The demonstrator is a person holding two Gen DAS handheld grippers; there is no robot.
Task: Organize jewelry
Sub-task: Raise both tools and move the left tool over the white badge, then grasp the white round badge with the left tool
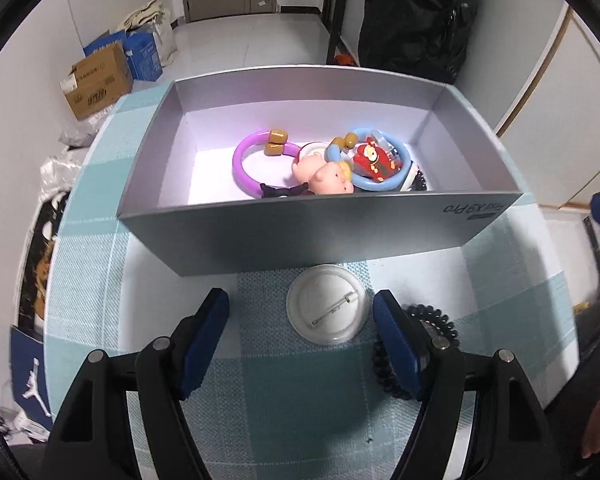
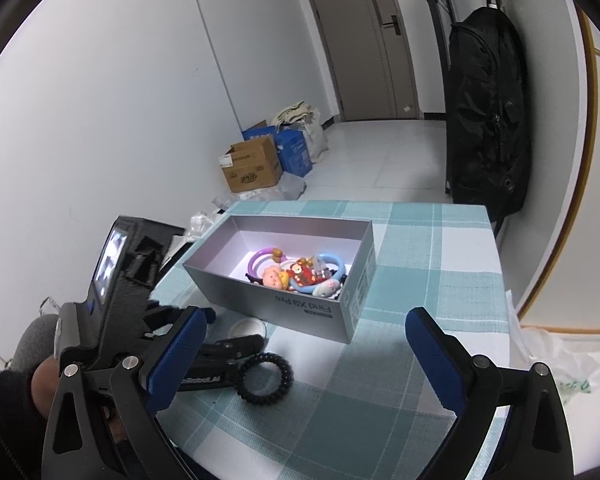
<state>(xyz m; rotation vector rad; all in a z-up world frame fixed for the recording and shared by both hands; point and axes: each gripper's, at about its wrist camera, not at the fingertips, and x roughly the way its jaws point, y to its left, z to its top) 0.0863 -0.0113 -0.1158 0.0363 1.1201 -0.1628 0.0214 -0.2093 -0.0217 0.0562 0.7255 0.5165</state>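
Note:
A grey open box (image 1: 300, 236) on the checked tablecloth holds a purple bangle (image 1: 242, 168), a blue bangle (image 1: 404, 168), a small pig doll (image 1: 324, 174) and a red charm (image 1: 374, 162). In front of the box a white round pin badge (image 1: 327, 309) lies back side up. My left gripper (image 1: 300, 296) is open around the badge, pointing steeply down, its pads apart from it. A black spiral hair tie (image 1: 436, 330) lies partly behind its right finger. My right gripper (image 2: 306, 314) stands open and empty over the cloth, with the hair tie (image 2: 266, 378) and box (image 2: 276, 304) ahead.
The table (image 2: 440, 248) carries a teal checked cloth. Its far edge drops to a floor with cardboard boxes (image 2: 252, 164). A black bag (image 2: 488, 120) hangs on a rack at the right. A crumpled plastic bag (image 2: 556, 364) lies beside the table's right edge.

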